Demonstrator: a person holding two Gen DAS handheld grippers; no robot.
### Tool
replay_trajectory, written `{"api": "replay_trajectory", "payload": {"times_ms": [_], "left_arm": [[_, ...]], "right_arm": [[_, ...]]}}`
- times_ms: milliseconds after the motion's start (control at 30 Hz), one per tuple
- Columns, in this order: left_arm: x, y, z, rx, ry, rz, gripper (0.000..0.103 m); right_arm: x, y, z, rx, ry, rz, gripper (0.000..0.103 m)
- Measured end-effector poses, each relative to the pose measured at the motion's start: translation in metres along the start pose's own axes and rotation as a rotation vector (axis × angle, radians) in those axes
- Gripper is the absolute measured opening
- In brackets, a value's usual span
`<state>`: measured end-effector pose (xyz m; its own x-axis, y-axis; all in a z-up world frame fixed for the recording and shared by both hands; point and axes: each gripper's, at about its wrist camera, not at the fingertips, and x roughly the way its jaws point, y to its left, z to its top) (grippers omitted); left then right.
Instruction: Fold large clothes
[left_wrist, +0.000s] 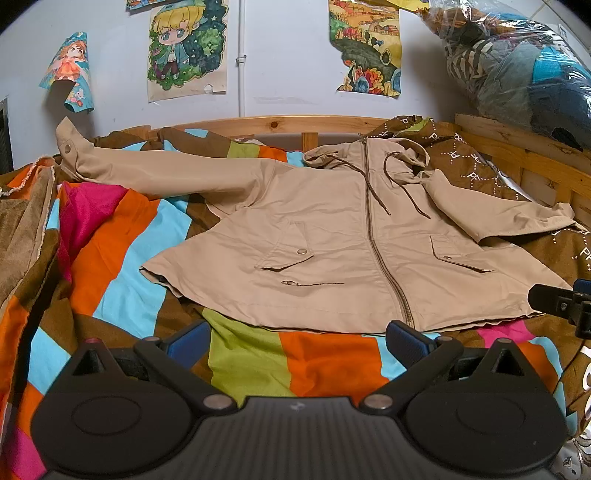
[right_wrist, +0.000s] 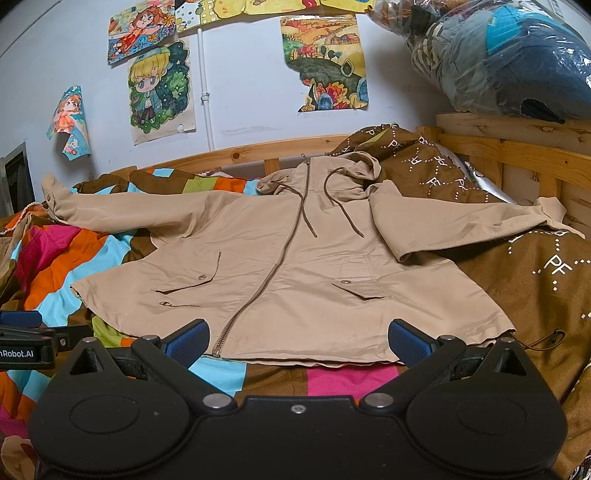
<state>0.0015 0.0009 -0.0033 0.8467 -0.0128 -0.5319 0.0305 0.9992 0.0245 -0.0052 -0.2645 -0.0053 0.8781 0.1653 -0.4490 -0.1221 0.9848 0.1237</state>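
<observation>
A beige hooded zip jacket (left_wrist: 332, 240) lies spread front-up on the bed, zipper closed, hood toward the headboard. Its left sleeve (left_wrist: 155, 170) stretches out straight to the left; its right sleeve (right_wrist: 461, 218) lies bent over a brown blanket. My left gripper (left_wrist: 295, 339) is open just short of the jacket's hem, nothing between its blue pads. My right gripper (right_wrist: 299, 339) is also open, its fingers at the hem (right_wrist: 314, 360) near the zipper's lower end, holding nothing. Each gripper shows at the edge of the other's view.
A striped multicolour bedspread (left_wrist: 122, 229) covers the bed. The brown blanket (right_wrist: 546, 273) with white "PF" marks lies at right. A wooden bed rail (left_wrist: 295, 122) runs behind, with a plastic bag of clothes (right_wrist: 498, 55) on the right rail. Posters hang on the wall.
</observation>
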Motion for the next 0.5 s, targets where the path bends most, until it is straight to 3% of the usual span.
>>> {"api": "replay_trajectory", "payload": {"times_ms": [500], "left_arm": [[0.0005, 0.0008, -0.0005, -0.002, 0.001, -0.002, 0.102]], "right_arm": [[-0.0006, -0.0001, 0.0006, 0.002, 0.002, 0.001, 0.103]]}}
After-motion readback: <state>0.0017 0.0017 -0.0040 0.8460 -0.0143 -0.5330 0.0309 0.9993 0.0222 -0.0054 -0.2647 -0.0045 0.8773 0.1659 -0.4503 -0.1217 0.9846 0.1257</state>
